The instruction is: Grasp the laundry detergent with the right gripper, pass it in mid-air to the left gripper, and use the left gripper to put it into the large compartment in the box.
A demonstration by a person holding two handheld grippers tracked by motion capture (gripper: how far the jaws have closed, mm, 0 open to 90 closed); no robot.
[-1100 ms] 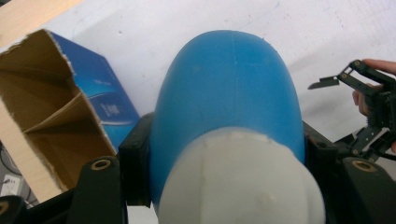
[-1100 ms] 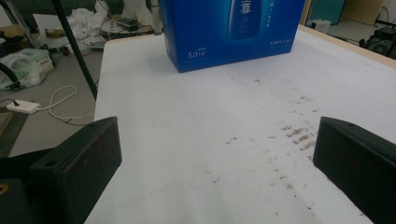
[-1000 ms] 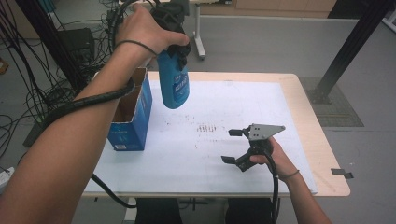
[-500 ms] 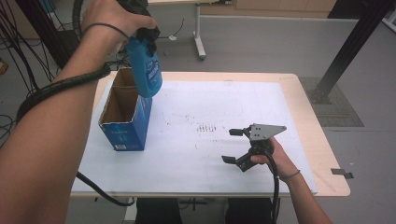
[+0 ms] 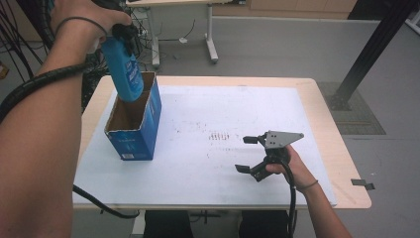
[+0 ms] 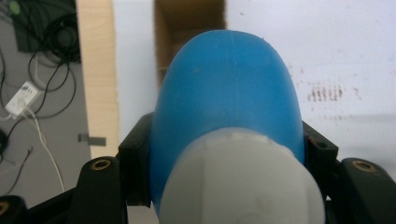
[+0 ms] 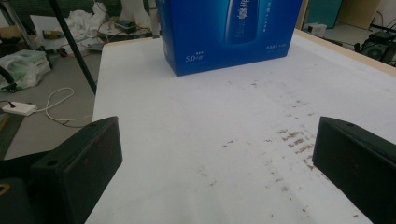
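Grey floor and tangled cables ring the pale wooden bench (image 5: 331, 144), whose top is covered by a white sheet (image 5: 198, 163) marked with small brown stains near the middle. Up at the left, the left gripper (image 5: 121, 34) is raised high, its jaws clamped on the shoulders of a blue bottle (image 5: 124, 69) with a whitish cap. That bottle hangs cap-up, its base just over the open top of the blue carton (image 5: 141, 134) standing near the bench's left edge. From the left gripper view, the bottle (image 6: 229, 107) bulks between the jaws, with the carton's brown inside directly beyond it. Over on the right, the right gripper (image 5: 250, 154) rests low on the sheet, held in the person's hand, jaws spread wide apart with nothing between them. Its own view looks across the stained sheet toward the carton's printed blue side (image 7: 229, 32)
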